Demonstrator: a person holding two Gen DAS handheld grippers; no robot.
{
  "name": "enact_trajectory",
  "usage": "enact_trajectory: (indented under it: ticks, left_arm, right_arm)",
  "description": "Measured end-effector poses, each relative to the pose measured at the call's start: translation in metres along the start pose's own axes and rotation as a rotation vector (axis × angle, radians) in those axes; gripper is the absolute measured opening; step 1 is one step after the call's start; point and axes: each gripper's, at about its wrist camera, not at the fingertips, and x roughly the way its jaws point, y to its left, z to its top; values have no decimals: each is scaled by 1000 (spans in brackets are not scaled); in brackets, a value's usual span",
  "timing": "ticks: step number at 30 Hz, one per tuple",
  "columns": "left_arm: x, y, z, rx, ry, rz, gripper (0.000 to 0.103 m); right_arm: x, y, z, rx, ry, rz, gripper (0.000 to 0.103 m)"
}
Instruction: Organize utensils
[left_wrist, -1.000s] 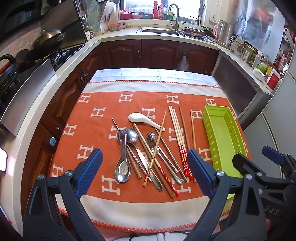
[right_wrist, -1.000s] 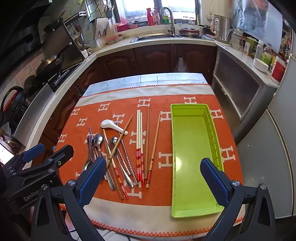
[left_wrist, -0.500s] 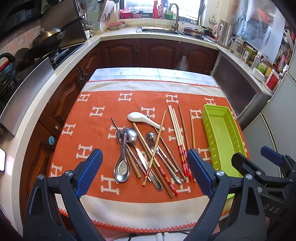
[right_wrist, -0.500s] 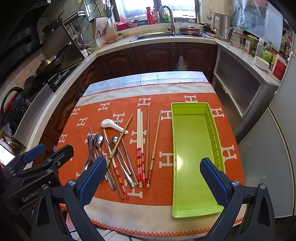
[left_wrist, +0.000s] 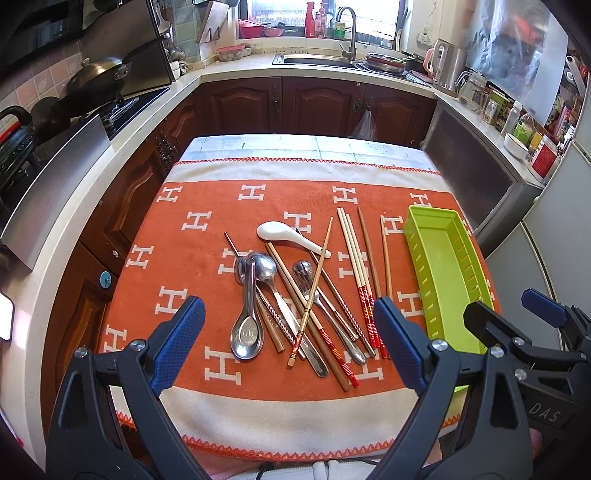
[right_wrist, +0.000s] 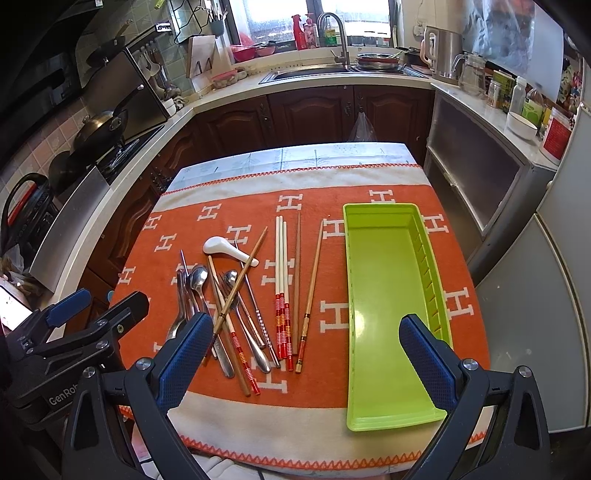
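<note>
Kitchen counters with dark wood cabinets ring a small surface draped in an orange cloth (left_wrist: 207, 266) patterned with white H shapes. On the cloth lies a jumble of utensils: a white ceramic spoon (left_wrist: 286, 236), metal spoons (left_wrist: 251, 295) and crossed chopsticks (left_wrist: 356, 258), some with red-banded ends. Just right of them, lengthwise, sits a green tray (right_wrist: 388, 295) with nothing in it.

Left claw (left_wrist: 290, 345) hangs low over the near edge of the cloth, its blue-padded fingers spread wide and holding nothing; the handle ends of the metal spoons and the chopsticks lie between and just beyond its tips, not touched. Right claw (right_wrist: 306, 362) is likewise released and wide apart, aimed forward over the near edge. Its left finger overlaps the metal spoons in view, its right finger stands over the near end of the tray, and the red-banded chopsticks lie in the gap ahead. Both claws point toward the sink (right_wrist: 310, 72) at the far counter, side by side.
</note>
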Motion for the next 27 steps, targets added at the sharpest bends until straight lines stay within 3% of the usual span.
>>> enact_trajectory:
  ticks: [27]
  left_arm:
    - [-15,5,-4,13,-15,15,91]
  right_arm:
    - [-15,10,-6,-2,-8,19,100]
